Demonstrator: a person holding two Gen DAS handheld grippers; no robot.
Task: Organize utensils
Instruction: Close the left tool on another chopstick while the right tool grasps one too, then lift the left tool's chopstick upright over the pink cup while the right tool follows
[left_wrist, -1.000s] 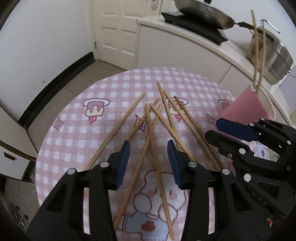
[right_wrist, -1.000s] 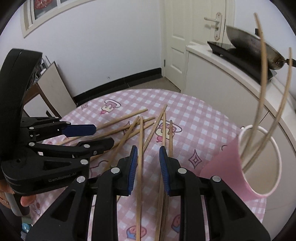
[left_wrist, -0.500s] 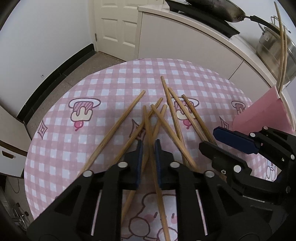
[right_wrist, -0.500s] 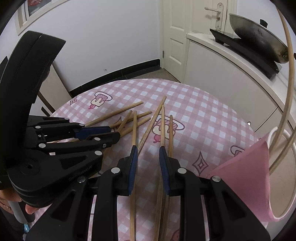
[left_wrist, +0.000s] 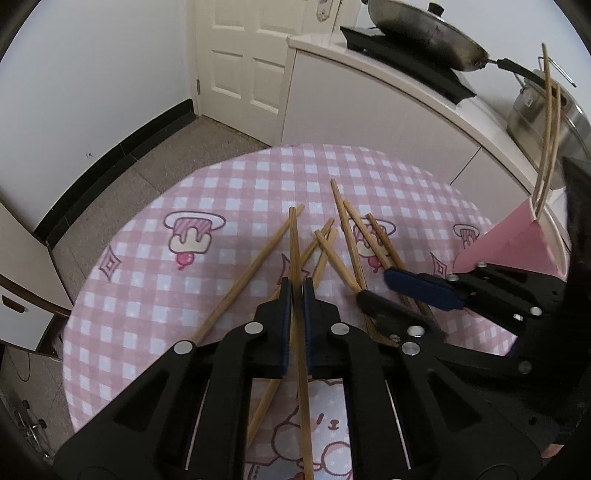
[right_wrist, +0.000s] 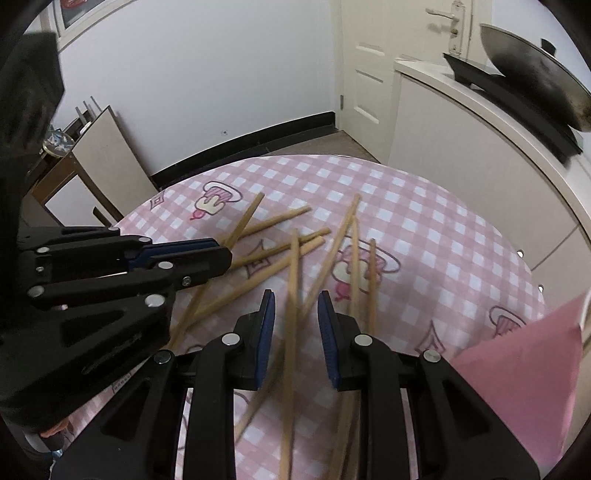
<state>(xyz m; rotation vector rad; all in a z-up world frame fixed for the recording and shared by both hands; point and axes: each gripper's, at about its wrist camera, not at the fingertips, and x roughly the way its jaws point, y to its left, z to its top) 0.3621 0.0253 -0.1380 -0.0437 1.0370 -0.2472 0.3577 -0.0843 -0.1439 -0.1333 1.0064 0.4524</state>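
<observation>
Round counter (left_wrist: 155, 295) under a pink checked cloth with cartoon prints. Loose wooden chopsticks (left_wrist: 354, 240) lie scattered and crossing over its middle, several fanned out from a common crossing point.

Left hand-held gripper (left_wrist: 294, 291): blue pads pressed together on a single chopstick (left_wrist: 294, 240). That stick runs straight up between the jaws, its far tip out over the cloth, its near end passing back under the gripper body. In the right wrist view the same left hand-held gripper (right_wrist: 218, 254) comes in from the left edge, jaws together, with the stick poking out past its tip.

Right hand-held gripper (right_wrist: 295, 314): jaws apart, pads touching nothing. Blurred chopsticks lie on the cloth below the gap, one stick (right_wrist: 293, 280) running roughly down the middle of it. In the left wrist view this right hand-held gripper (left_wrist: 373, 288) sits low over the right-hand part of the pile.

Pink paper cup (left_wrist: 517, 243) stands at the counter's right edge, close behind the right gripper, holding two pale chopsticks (left_wrist: 550, 122) upright. In the right wrist view only the cup's pink side (right_wrist: 524, 369) shows at lower right.

Background: white door (left_wrist: 243, 55), wok (left_wrist: 424, 29) on a dark hob on the kitchen worktop.
</observation>
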